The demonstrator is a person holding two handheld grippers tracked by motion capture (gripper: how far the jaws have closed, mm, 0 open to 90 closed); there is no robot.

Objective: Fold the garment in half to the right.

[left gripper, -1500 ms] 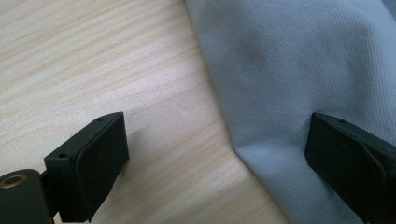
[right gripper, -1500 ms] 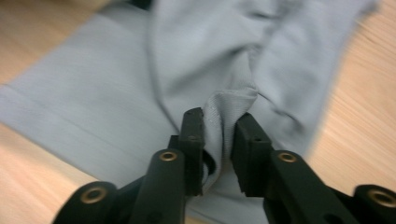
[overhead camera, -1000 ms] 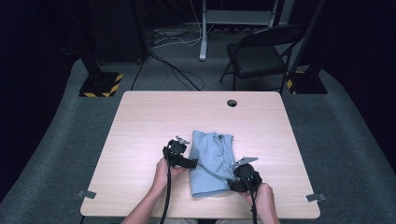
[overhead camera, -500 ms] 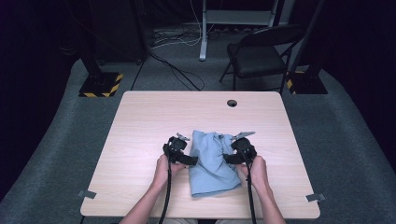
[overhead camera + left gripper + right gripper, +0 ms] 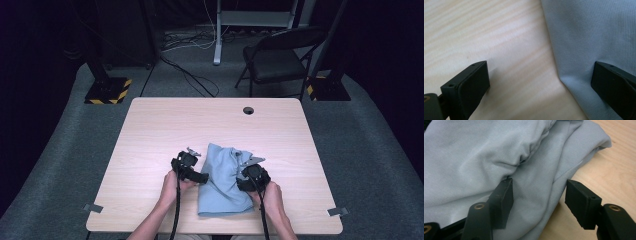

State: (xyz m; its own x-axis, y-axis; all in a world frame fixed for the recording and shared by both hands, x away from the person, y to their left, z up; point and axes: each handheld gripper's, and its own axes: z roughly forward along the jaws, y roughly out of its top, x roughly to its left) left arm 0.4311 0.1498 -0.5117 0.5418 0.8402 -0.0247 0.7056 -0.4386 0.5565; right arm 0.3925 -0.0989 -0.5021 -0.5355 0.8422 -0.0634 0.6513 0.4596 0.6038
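High view: one light blue garment (image 5: 222, 180) lies partly folded on the tabletop (image 5: 150, 130), toward its near edge. I judge the step as folding. My left tool (image 5: 537, 82) stands open across the garment's left edge, gripping nothing. My right tool (image 5: 537, 200) has just been opening; its jaws straddle the garment's right edge without pinching. Next move: close on an edge, lift, fold over. Count: one garment, two tools.

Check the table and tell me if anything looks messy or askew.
The light blue garment is the untidy thing: it lies bunched and creased near the table's front edge, with its far end rumpled into folds rather than flat. Nothing looks spilled or damaged. Both grippers sit at its sides, jaws open.
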